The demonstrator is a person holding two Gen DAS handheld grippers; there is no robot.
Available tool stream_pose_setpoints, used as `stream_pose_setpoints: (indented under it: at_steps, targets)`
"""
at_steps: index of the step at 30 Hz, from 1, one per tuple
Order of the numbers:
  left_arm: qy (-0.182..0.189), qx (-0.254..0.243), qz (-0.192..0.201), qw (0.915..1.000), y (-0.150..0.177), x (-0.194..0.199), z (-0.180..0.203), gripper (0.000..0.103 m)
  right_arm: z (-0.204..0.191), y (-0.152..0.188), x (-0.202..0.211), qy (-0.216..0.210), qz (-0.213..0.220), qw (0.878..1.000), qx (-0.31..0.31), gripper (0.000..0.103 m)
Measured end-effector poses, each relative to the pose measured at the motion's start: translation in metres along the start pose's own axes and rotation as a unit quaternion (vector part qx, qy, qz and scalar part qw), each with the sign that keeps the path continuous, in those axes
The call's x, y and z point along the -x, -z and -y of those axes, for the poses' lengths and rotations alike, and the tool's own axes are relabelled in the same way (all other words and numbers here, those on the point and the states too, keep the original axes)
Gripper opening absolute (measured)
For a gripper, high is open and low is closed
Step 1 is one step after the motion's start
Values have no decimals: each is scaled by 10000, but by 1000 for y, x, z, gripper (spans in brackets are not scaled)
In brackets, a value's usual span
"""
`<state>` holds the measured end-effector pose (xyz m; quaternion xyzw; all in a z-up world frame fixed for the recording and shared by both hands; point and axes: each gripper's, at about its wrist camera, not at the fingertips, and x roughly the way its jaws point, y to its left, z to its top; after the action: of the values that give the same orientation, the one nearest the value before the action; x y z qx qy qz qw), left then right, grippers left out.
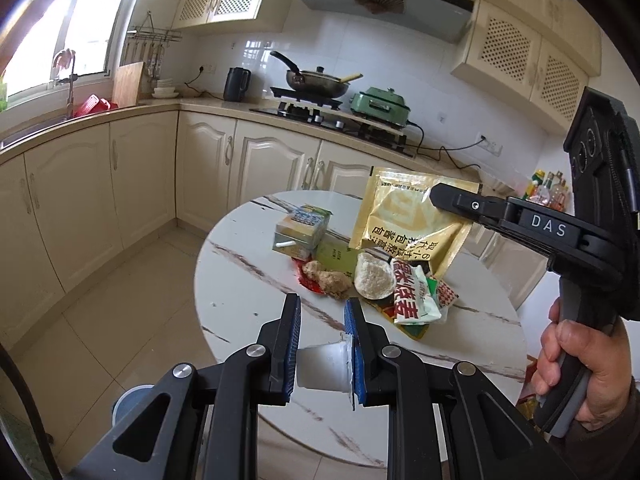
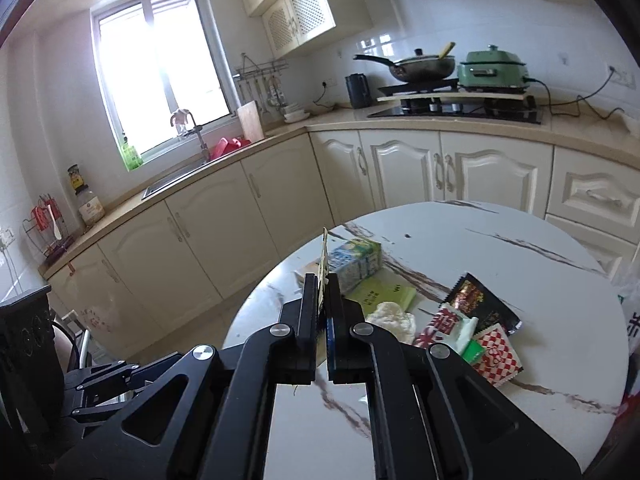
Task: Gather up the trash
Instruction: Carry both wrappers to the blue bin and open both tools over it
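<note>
The gold pouch (image 1: 404, 216) hangs in the air above the far half of the table (image 1: 248, 320), pinched at its upper right corner by the right gripper (image 1: 434, 196), whose jaws are clamped tight on the foil. From the right wrist the pouch (image 2: 323, 268) shows only edge-on, a thin strip rising out between the closed fingers (image 2: 310, 300). Its long axis runs down and away from the grip, so the free bottom corner dangles just above the pile and the weight swings below the fingers.

The small white cup (image 1: 324, 368) lies crosswise in the left gripper (image 1: 322, 308), its base toward the left pad and its rim with the peeled lid edge against the right pad (image 1: 356, 344). The jaws are squeezed on it, deep near the finger roots, with the tips standing free ahead of it.

Both hands are thus loaded. The rest of the trash sits ahead of the left fingers and below the pouch: a drink carton (image 1: 302, 226), a ginger root (image 1: 326, 278), a crumpled white wad (image 1: 372, 276), a green-and-white wrapper (image 1: 416, 296) and a red-checked packet (image 2: 496, 354).

No bin shows clearly in either view. Judging from this, the next move is to carry both items off the table, and the pouch, hanging lower and looser, is the one likelier to snag the pile.
</note>
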<state>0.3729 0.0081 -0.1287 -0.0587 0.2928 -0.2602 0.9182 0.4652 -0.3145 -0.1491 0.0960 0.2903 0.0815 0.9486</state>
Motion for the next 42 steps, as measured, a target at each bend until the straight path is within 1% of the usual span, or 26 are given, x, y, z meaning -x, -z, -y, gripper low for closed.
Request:
stream_pose_setpoints:
  at_steps: [4,7,10,13,16,19,21,24,28,30,32,33,35,36,38,40,41,42]
  targets:
    - [-343,161,125,9992,7,34,-35,18,-48,3,-18,-405,-114,9987,277,5]
    - [-692,383,123,9968,18,54,-74,18,-90,13,-42,-744,-312,9956,476,5]
    - [-1012,651,35,9927,32,67,-116,18,-131,29,-74,-1059,-593,9904,662,5]
    - [-1225,906,-147,9882,47,71,-154,18,-166,52,-112,-1281,-947,9839,811,4]
    - [-1382,1128,-408,9831,64,60,-185,18,-191,82,-157,-1414,-1387,9761,889,5]
    - [-1563,1280,-767,9764,82,34,-213,18,-209,116,-204,-1409,-1858,9675,980,5]
    - [-1617,1409,-1071,9708,92,12,-231,18,-216,140,-238,-1395,-2197,9605,985,5]
    - [-1653,1571,-1439,9630,110,-18,-256,18,-217,174,-281,-1335,-2630,9504,986,5]
    - [-1690,1789,-1695,9543,124,-49,-283,18,-213,207,-329,-1294,-3032,9400,876,5]
    - [-1693,1884,-1858,9494,128,-64,-294,18,-210,219,-347,-1274,-3153,9365,854,6]
    - [-1681,1943,-1968,9462,129,-77,-305,19,-209,226,-359,-1199,-3245,9351,774,8]
    - [-1738,1978,-1981,9442,127,-82,-310,20,-207,228,-364,-1171,-3263,9351,733,9]
    - [-1774,2043,-1987,9420,129,-90,-319,24,-201,231,-372,-1089,-3266,9363,690,15]
    - [-1783,2106,-1966,9408,128,-94,-326,28,-198,232,-374,-1054,-3261,9369,684,20]
    - [-1870,2175,-1951,9379,126,-101,-331,52,-193,232,-373,-977,-3253,9385,629,22]
    - [-1938,2230,-1932,9356,129,-104,-337,63,-188,229,-371,-887,-3191,9414,634,24]
    - [-1915,2284,-1909,9353,133,-104,-334,65,-186,226,-368,-855,-3163,9427,631,26]
    - [-1901,2346,-1867,9349,132,-101,-335,65,-185,223,-365,-822,-3119,9443,654,32]
